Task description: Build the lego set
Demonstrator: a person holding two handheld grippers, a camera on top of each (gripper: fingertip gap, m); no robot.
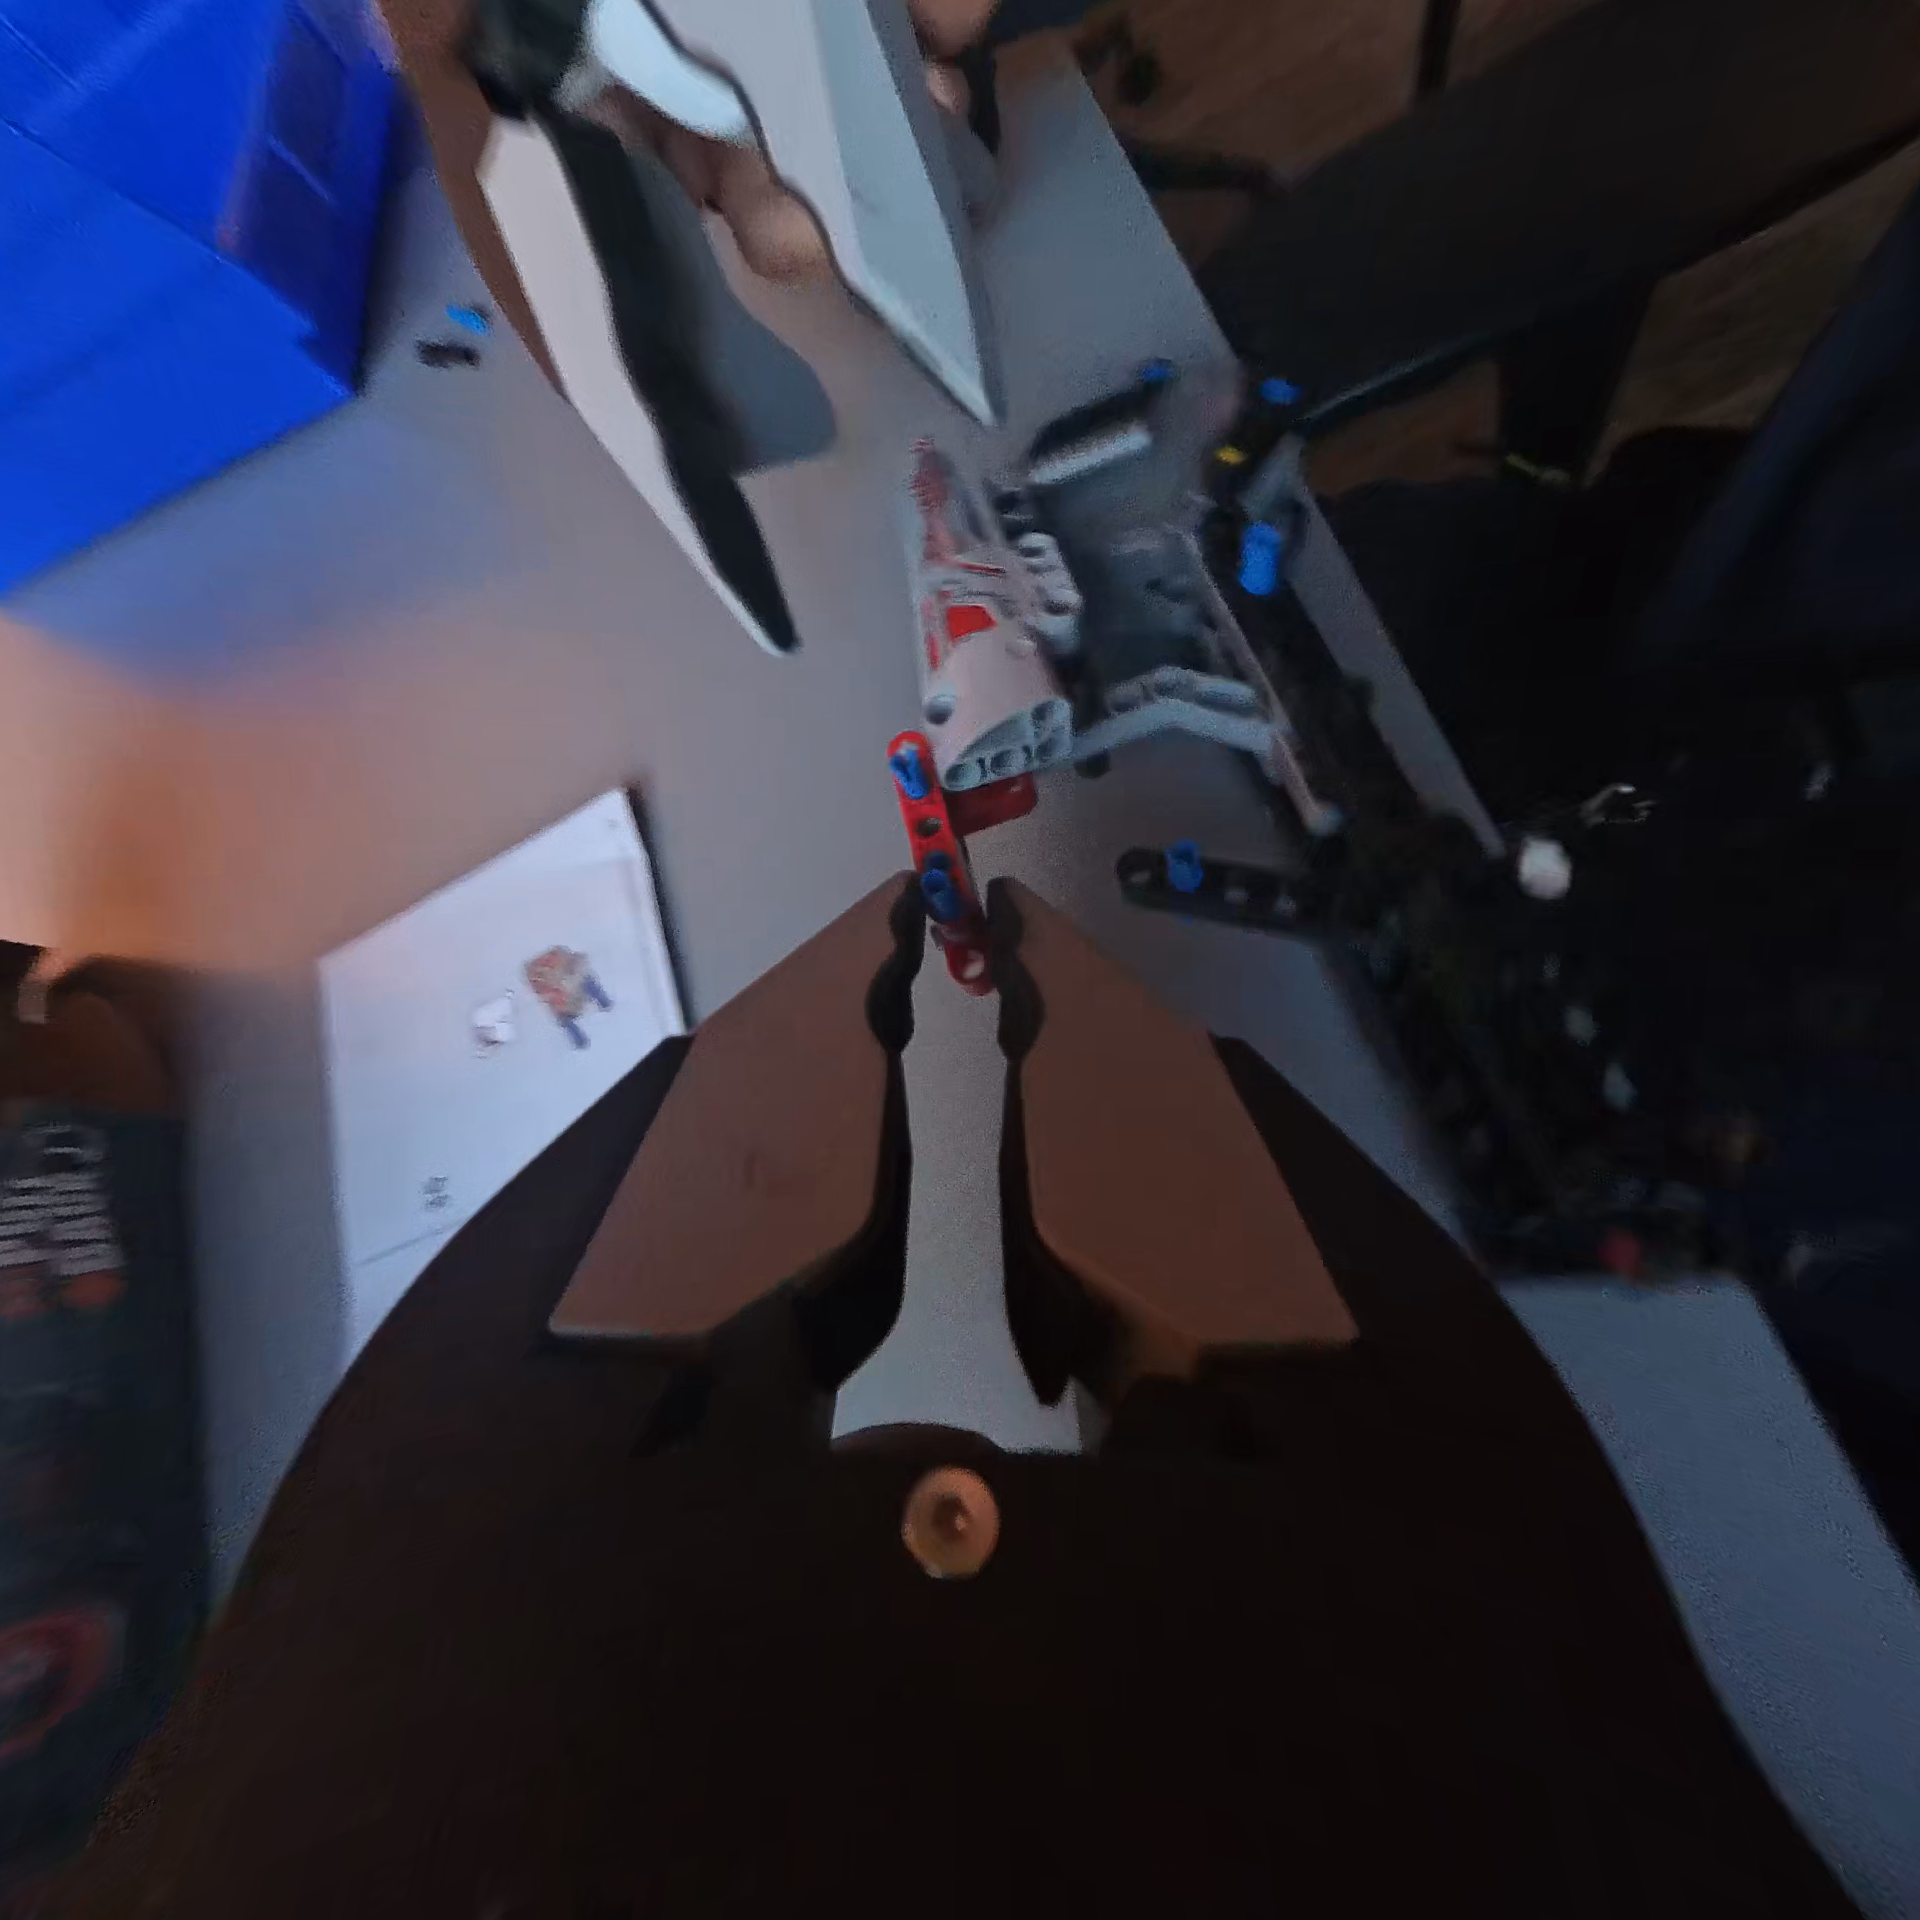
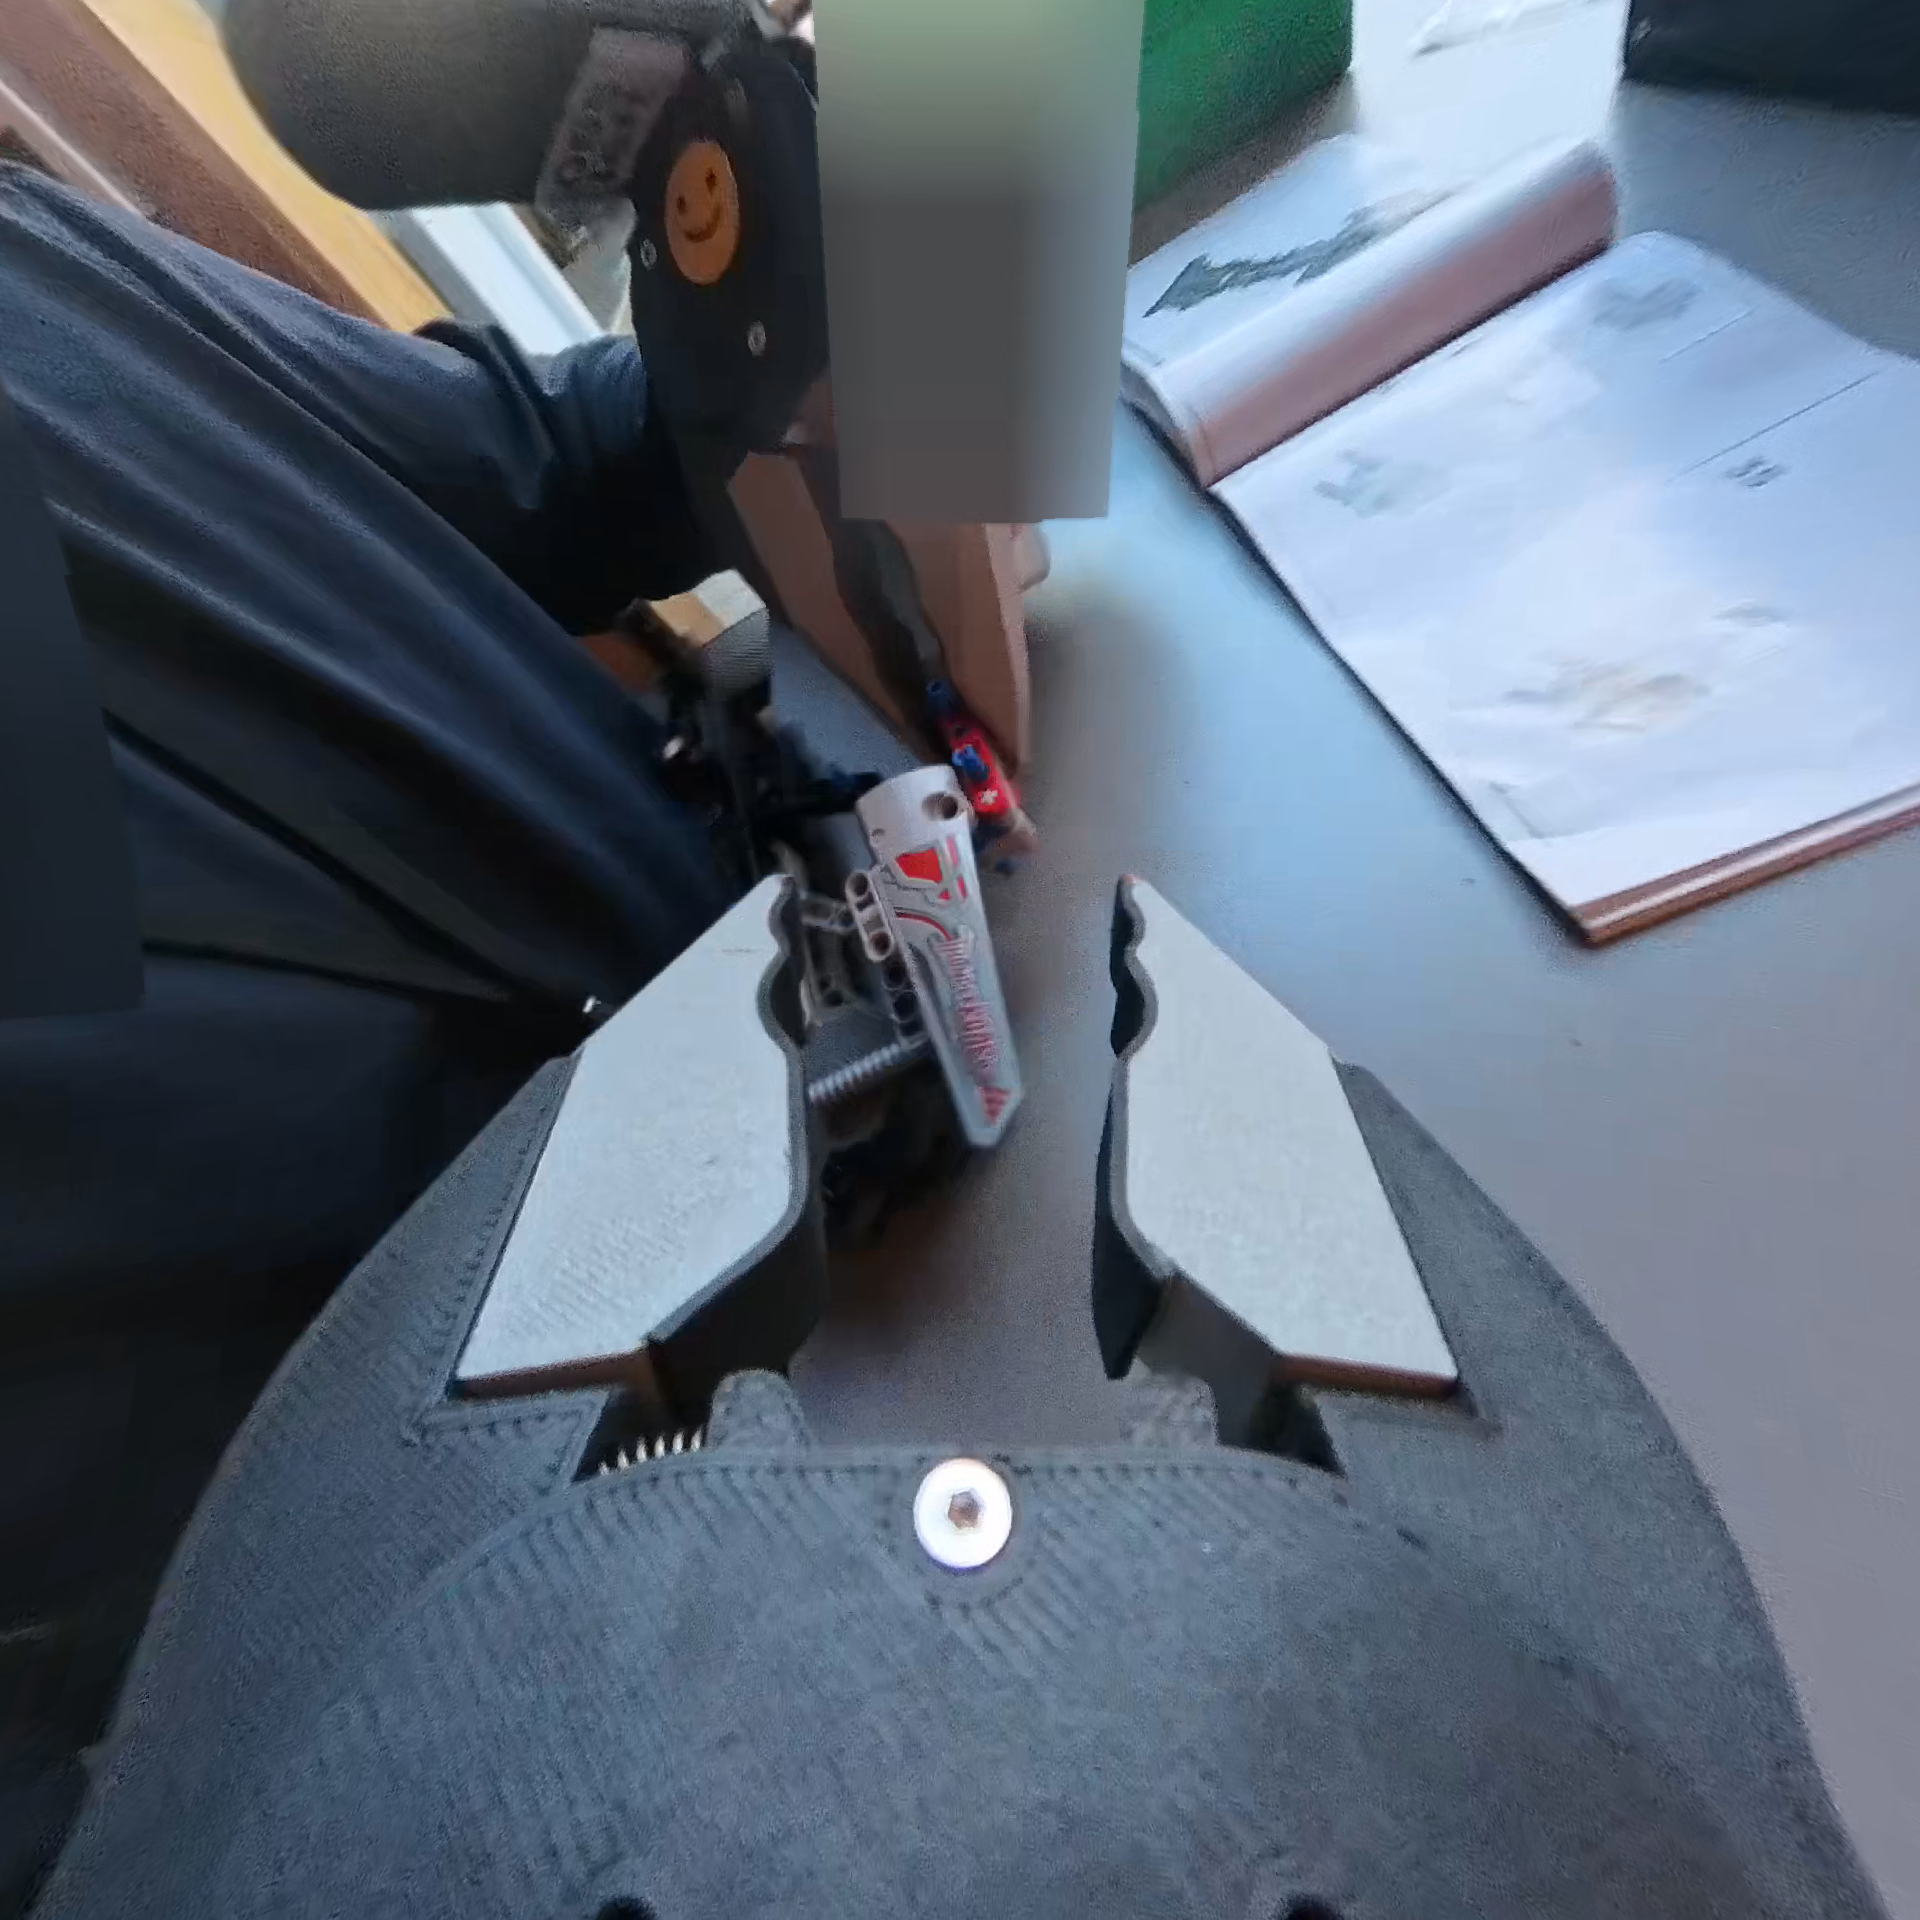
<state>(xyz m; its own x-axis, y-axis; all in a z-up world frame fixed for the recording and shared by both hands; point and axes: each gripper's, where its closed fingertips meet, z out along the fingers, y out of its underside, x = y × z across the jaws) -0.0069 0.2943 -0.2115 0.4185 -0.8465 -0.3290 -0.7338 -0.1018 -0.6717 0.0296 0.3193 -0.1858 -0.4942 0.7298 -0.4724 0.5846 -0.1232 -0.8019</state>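
Left gripper [image 1: 954, 906] pinches blurred red beam [image 1: 932, 847], lower end hidden.

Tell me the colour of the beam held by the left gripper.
Red beam, with blue pins; left wrist view.

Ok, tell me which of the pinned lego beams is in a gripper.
The red beam with blue pins, clamped in the left gripper beside the white panel. The black beam, also blue-pinned, lies loose on the table.
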